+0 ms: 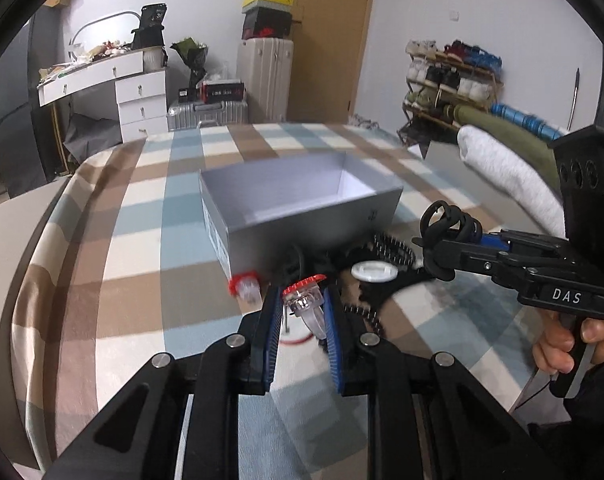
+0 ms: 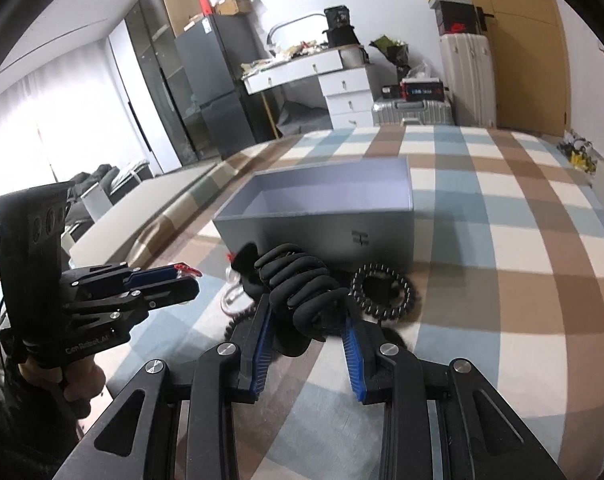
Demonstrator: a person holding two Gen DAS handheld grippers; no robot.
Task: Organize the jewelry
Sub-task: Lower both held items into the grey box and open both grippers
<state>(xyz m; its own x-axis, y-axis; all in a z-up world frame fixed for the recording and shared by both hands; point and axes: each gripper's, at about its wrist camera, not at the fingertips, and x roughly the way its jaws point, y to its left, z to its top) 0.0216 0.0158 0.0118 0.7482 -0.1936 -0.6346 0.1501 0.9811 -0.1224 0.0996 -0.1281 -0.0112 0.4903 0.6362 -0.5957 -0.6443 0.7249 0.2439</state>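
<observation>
Grey box: an open rectangular box on the checked bedspread, the far side of the jewellery pile; its pale inside shows bare in both wrist views, with nothing lying in it that can be made out.
Clear red-rimmed piece: a small see-through plastic item with a red toothed edge, pinched between the blue pads of the left gripper, in front of the box.
Left gripper: jaws drawn in narrow, pressing on the clear piece from both sides; in the right wrist view it appears at the left with red showing at its tips.
Second clear red-rimmed piece: on the bedspread, touching the near left corner of the box; blurred.
Black coil band: a thick twisted black loop, gripped between the fingers of the right gripper, off the cloth.
Right gripper: closed partway around the coil band; from the left wrist it reaches in from the right.
Spiked black ring: flat on the bedspread just before the box's front wall.
White round disc: beside the spiked ring in the pile.
Hands: fingers wrap the handle of the right gripper and of the left.
Background: white drawers and suitcases beyond the bed.
</observation>
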